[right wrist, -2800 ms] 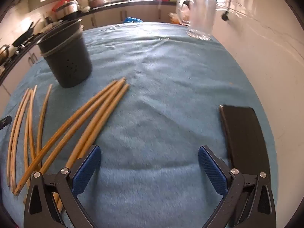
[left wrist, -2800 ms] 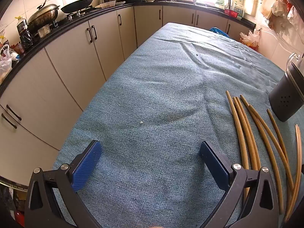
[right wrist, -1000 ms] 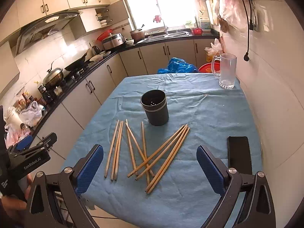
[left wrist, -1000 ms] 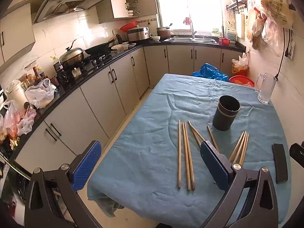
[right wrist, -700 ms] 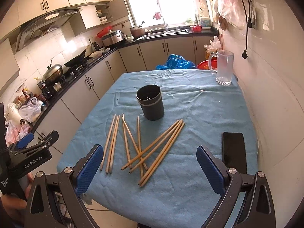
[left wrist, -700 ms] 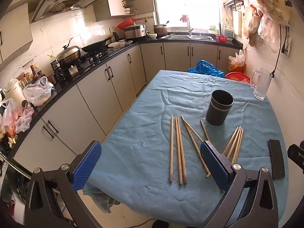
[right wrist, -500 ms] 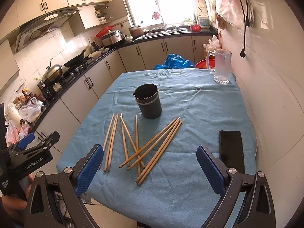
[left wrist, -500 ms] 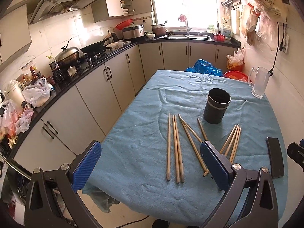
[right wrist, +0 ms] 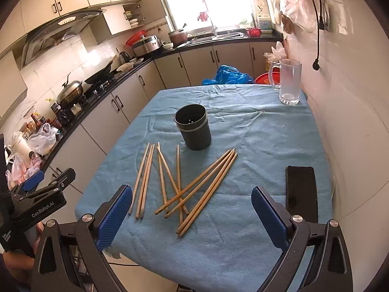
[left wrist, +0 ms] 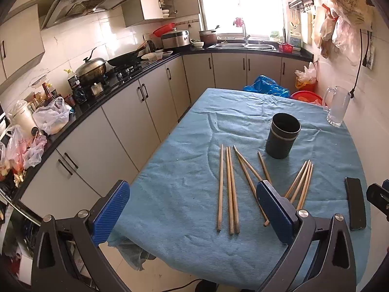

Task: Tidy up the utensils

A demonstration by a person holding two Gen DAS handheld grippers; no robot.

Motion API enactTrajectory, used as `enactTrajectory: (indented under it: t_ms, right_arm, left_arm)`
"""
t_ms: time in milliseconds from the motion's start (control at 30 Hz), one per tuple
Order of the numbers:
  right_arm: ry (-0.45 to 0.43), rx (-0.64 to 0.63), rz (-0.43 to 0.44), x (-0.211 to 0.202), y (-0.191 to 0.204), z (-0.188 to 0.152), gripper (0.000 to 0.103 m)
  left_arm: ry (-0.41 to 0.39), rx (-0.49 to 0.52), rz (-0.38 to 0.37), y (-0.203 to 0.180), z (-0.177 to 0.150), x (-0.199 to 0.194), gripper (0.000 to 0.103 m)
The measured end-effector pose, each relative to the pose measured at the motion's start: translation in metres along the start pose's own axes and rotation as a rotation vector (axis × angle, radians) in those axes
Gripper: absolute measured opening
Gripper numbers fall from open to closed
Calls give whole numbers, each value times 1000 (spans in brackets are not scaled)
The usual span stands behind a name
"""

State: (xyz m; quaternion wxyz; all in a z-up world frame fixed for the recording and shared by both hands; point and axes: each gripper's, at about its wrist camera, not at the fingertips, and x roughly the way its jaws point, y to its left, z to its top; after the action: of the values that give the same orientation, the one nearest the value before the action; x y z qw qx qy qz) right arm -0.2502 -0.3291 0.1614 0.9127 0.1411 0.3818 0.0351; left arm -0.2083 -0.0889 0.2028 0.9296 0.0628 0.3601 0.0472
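Chopsticks [right wrist: 180, 182] lie mid-frame, long axes toward upright holder [right wrist: 193, 127]; left gripper [left wrist: 192, 215] and right gripper [right wrist: 190, 216] released, empty.

- Utensil holder [right wrist: 193, 128]: upright on the table [right wrist: 255, 243], mid-table.
- Chopsticks [right wrist: 180, 185]: flat between holder and near edge, several crossing.
- Phone [right wrist: 301, 189]: near right edge.
- Glass mug [right wrist: 288, 82]: far right corner.

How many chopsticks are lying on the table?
10 chopsticks on the blue cloth: left three parallel, middle three crossing, right four slanted towards the black holder. None seems hidden.
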Motion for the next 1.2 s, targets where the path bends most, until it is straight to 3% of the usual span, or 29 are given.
enactTrajectory:
  t_ms: [267, 433, 533, 633, 667, 733, 800, 867, 900, 1067, 1133, 1200]
  right_arm:
    - [31, 14, 19, 13, -8, 4, 100]
    - [79, 60, 25, 30, -22, 5, 96]
    - [117, 98, 37, 44, -33, 1, 88]
    - [160, 162, 40, 58, -44, -1, 79]
    - [167, 179, 38, 61, -47, -1, 75]
    - [169, 225, 35, 67, -54, 0, 69]
    - [168, 261, 13, 71, -59, 2, 62]
    - [172, 297, 0, 75, -64, 4, 55]
    - [173, 314, -10, 78, -66, 6, 51]
    - [224, 398, -30, 101, -77, 10, 39]
    - [263, 415, -35, 117, -79, 13, 28]
    - [280, 431, -26, 132, -81, 18, 27]
  left_arm:
    - [31, -9, 7, -2, 0, 10, 103]
    - [135, -63, -47, 12, -4, 32, 103]
    - [212, -112, -87, 26, -10, 52, 102]
    - [263, -132, -133, 37, -6, 73, 90]
    - [279, -144, -164, 41, -2, 81, 82]
    - [327, -153, -233, 44, 8, 105, 77]
    - [377, -161, -301, 43, 17, 131, 61]
    - [423, -146, -352, 38, 24, 154, 58]
    - [442, -138, -377, 35, 27, 165, 51]
    - [550, -105, -453, 15, 36, 226, 44]
    - [587, -101, -474, 11, 38, 244, 43]
    - [615, -104, -486, 7, 38, 259, 40]
